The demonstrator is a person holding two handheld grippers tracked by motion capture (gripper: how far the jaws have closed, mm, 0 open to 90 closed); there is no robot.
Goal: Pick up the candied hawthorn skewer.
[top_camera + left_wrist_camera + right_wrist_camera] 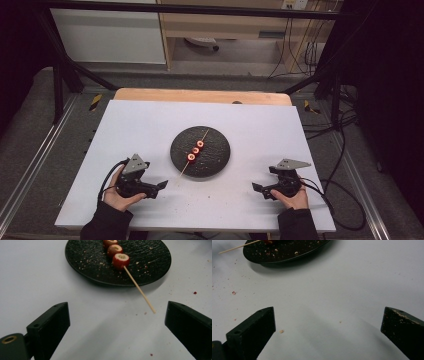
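We rest our left gripper (161, 186) and right gripper (256, 188) on the white table (260, 135), both with jaws spread and empty, flanking the round black textured plate (155, 270) where the thin wooden skewer (139, 289) of three red fruit pieces (121, 260) lies, its bare end overhanging the near rim for grabbing.

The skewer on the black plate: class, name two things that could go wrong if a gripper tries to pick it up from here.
1. The skewer is thin and its free end overhangs the plate toward the open left gripper; a slightly off pinch may miss it or tip it.
2. Three red fruit pieces weigh down the far half, so lifting by the bare end could make it swing, and pieces might slide off.
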